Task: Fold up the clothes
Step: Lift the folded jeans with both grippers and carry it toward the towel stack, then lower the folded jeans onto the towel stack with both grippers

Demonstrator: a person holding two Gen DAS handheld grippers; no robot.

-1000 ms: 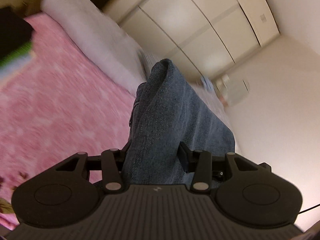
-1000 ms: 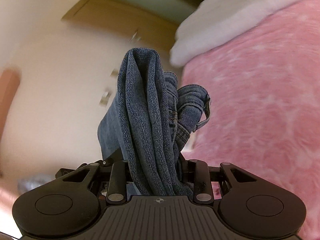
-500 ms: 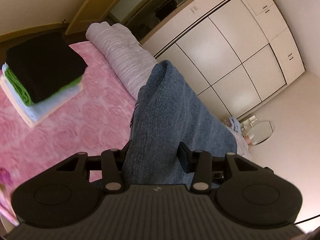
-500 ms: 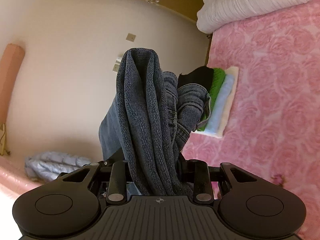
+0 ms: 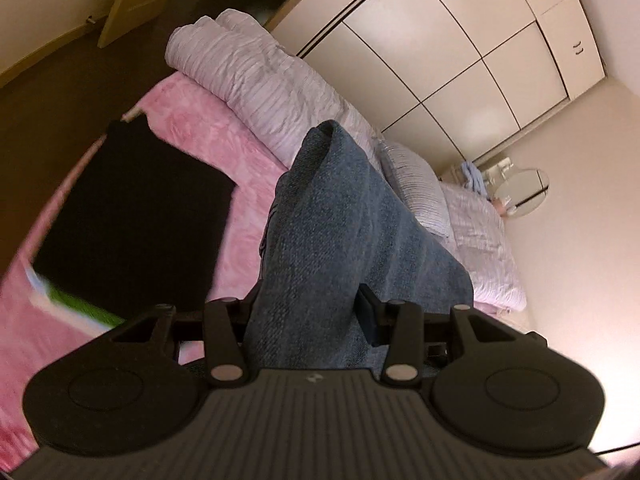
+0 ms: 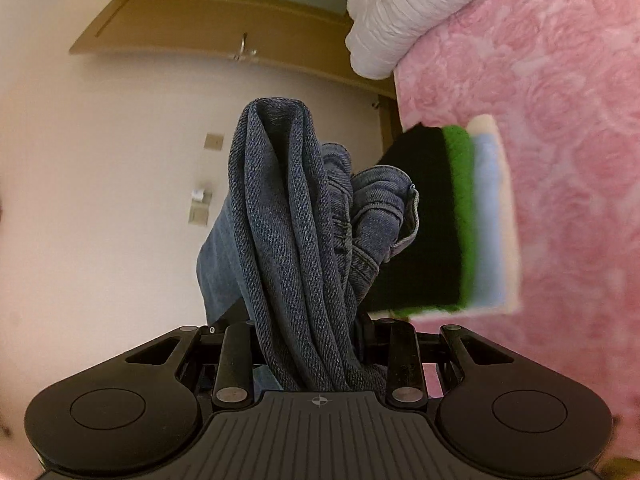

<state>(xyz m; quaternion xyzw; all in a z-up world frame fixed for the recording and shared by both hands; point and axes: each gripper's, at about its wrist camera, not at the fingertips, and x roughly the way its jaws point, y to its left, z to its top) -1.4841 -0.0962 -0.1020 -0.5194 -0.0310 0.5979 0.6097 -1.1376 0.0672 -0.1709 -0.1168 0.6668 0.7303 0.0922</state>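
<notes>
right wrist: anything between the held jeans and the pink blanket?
Yes, in the right wrist view: the folded stack, black on top, sits between the jeans and the pink blanket.

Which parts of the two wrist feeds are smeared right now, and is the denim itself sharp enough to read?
Left wrist view: the folded stack and the pink bedspread near it are motion-smeared; the jeans in the left tongs stay crisp. Right wrist view: the stack's edges blur, the jeans' twill weave in the right tongs reads clearly. Both show fisheye bending and warm light.
</notes>
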